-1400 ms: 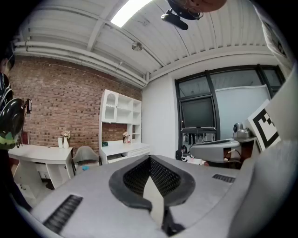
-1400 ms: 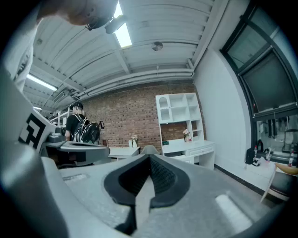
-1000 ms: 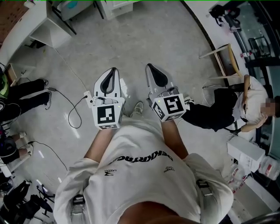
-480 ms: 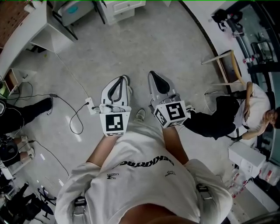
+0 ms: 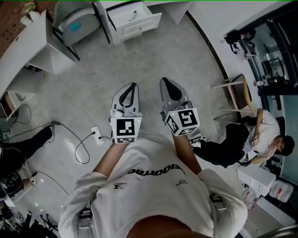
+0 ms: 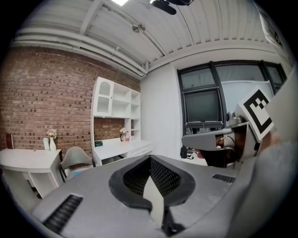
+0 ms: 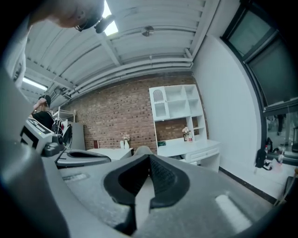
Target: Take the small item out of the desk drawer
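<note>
Standing well short of the far open drawer (image 5: 139, 24): left hand-held gripper (image 5: 133, 86) and right hand-held gripper (image 5: 163, 81) both pinched together, empty. Reaching in and picking are all to come.

A white shelf unit (image 6: 116, 104) stands against a red brick wall (image 6: 51, 102), with a white counter (image 6: 122, 148) under it. Left of the shelf unit, a grey chair (image 6: 74, 159) stands beside a second white table (image 6: 21, 160). Right of the shelf unit, a plain white wall (image 6: 160, 111) runs to dark-framed windows (image 6: 219, 93). Above the shelf unit, the white ceiling (image 6: 205, 23) carries pipes (image 6: 93, 56) and a lit lamp (image 6: 120, 2). The floor (image 5: 153, 56) in front of the shelf unit is pale grey and smooth. A power strip (image 5: 97, 135) with its cables lies on it, and a wooden chair (image 5: 238, 90) stands well apart from the shelf unit, near the dark glass.
</note>
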`<move>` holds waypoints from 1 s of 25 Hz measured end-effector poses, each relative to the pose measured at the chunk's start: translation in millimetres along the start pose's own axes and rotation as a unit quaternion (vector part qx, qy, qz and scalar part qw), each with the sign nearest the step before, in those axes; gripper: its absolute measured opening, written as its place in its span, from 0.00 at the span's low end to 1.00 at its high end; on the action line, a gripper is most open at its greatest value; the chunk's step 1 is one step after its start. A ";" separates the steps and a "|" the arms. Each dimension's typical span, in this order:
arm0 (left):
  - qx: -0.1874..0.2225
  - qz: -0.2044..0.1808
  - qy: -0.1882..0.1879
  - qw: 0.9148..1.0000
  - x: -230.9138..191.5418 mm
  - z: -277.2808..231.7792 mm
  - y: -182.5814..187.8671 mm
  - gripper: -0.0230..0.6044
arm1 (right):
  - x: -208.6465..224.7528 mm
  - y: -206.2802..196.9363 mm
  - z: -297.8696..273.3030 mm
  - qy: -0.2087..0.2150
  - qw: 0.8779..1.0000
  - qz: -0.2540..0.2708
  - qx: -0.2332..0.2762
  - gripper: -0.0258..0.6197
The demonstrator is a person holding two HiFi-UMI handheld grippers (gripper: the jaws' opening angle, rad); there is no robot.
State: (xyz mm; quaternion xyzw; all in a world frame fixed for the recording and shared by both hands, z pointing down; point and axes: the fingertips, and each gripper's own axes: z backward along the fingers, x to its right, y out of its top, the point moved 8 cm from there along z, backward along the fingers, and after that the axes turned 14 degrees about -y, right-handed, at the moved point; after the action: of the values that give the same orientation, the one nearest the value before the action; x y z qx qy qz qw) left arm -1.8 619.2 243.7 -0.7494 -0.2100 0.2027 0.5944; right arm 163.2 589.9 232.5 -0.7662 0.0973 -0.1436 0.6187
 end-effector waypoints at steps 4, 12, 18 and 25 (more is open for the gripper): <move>-0.002 -0.001 -0.005 1.000 -84.4 -41.3 27.8 0.03 | -18.5 33.7 -82.6 -0.007 1.000 0.007 0.009 0.04; -0.014 0.002 -0.025 1.000 -204.0 -108.4 57.5 0.03 | -39.1 64.1 -207.3 -0.039 0.999 0.011 0.000 0.04; -0.027 0.006 -0.037 0.999 -241.8 -151.8 52.0 0.03 | -29.8 66.1 -262.1 -0.050 0.999 0.009 -0.006 0.04; -0.043 0.003 -0.029 0.999 -279.2 -210.3 41.8 0.03 | -8.4 56.6 -324.8 -0.041 0.999 0.006 -0.003 0.04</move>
State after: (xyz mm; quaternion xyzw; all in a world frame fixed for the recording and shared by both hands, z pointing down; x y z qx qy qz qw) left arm -114.0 286.1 262.4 -0.7688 -0.2333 0.2173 0.5543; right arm 46.3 281.6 239.2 -0.7725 0.0769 -0.1080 0.6210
